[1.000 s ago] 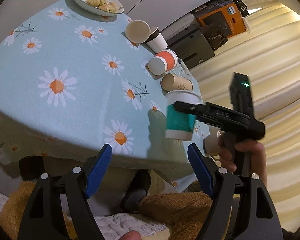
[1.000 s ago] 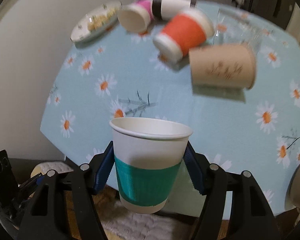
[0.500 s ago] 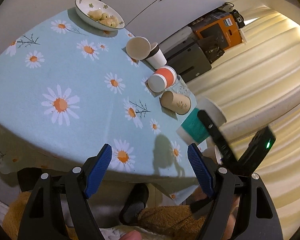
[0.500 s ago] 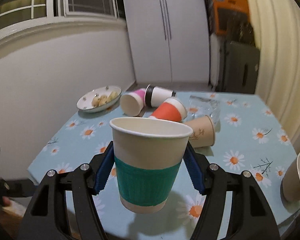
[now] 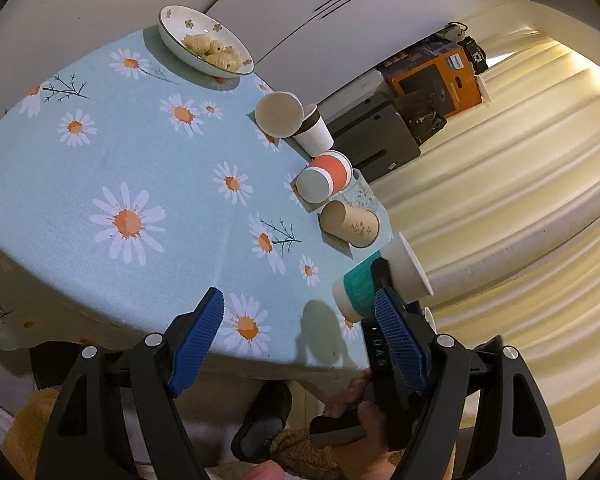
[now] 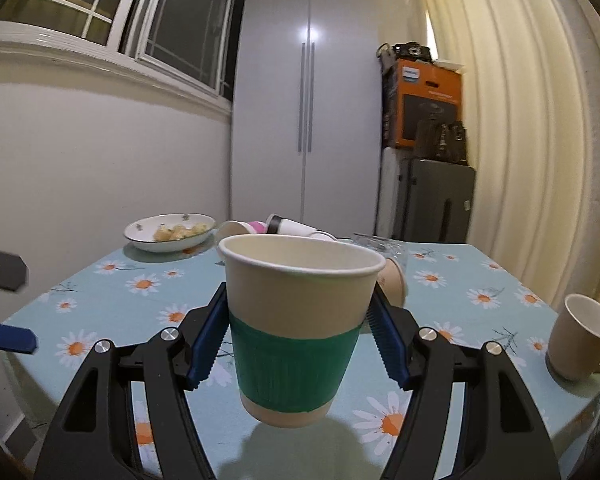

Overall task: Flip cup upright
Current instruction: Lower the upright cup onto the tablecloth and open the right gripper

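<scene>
I note a matt paper cup (image 6: pixel 296 320) with a ribbed green sleeve, clamped between ridged blue pads (image 6: pixel 206 340) on my right gripper (image 6: pixel 296 344), whose black plastic arms carry bright metal screws. The tablecloth (image 5: pixel 100 168) reads as soft, matt printed fabric. The bowl (image 5: pixel 204 42) and mug (image 6: pixel 580 340) look glazed.

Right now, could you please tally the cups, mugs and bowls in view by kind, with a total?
Paper cups: 5 – green-banded cup upright in the right claw, pink cup, black-banded cup, orange cup, brown cup, the last four on their sides.
Ceramic mugs: 1 – beige mug.
Bowls: 1 – snack bowl.
Total: 7
</scene>
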{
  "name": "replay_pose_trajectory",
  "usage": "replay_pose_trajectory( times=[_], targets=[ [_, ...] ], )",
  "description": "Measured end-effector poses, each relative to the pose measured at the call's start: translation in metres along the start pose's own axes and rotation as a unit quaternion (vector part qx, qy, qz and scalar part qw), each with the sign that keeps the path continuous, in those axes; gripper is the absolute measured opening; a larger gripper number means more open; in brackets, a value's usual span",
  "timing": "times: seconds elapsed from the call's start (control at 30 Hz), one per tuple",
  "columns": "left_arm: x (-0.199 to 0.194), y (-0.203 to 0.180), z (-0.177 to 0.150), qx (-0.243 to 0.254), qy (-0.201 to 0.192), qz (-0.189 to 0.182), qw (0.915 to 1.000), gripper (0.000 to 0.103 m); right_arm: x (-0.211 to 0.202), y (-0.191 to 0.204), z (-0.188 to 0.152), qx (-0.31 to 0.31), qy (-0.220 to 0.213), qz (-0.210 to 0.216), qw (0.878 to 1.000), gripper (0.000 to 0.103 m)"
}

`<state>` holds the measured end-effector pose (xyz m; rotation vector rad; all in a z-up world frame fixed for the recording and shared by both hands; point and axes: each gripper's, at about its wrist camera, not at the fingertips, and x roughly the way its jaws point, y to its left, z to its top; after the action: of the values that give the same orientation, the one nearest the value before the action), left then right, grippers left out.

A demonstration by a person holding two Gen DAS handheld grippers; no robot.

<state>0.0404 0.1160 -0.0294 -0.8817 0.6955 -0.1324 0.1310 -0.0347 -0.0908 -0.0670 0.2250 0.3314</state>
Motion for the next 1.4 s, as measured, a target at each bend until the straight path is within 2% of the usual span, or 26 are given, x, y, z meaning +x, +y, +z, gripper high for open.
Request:
replay_pose_trajectory(
  times=[0.17,0.53,1.0,1.13,1.37,1.4],
  targets=[
    [0.001,-0.001,0.000,0.003,-0.004,0.006,1.0000,0.076,0.004,0.010,-0.018,-0.040,-0.004,-0.021,0.999,0.066],
    [0.003,-0.001,-0.001,0.007,-0.005,0.011,0.9999,0.076,0.007,0.012,-0.035,-0.033,-0.010,-0.035,0.999,0.066],
    [0.005,-0.002,-0.001,0.009,-0.005,0.014,0.9999,0.076,0.005,0.016,-0.042,-0.036,-0.011,-0.030,0.999,0.067],
    [0.005,-0.003,-0.001,0.014,-0.005,0.015,0.9998,0.076,0.004,0.017,-0.040,-0.036,-0.004,-0.025,0.999,0.074],
    [0.005,-0.002,-0.001,0.016,-0.009,0.022,0.9996,0.076,0.003,0.017,-0.036,-0.029,-0.002,-0.022,0.999,0.077],
    [0.004,-0.002,-0.001,0.017,-0.011,0.022,0.9996,0.076,0.002,0.016,-0.036,-0.028,0.001,-0.027,0.999,0.082]
  ],
)
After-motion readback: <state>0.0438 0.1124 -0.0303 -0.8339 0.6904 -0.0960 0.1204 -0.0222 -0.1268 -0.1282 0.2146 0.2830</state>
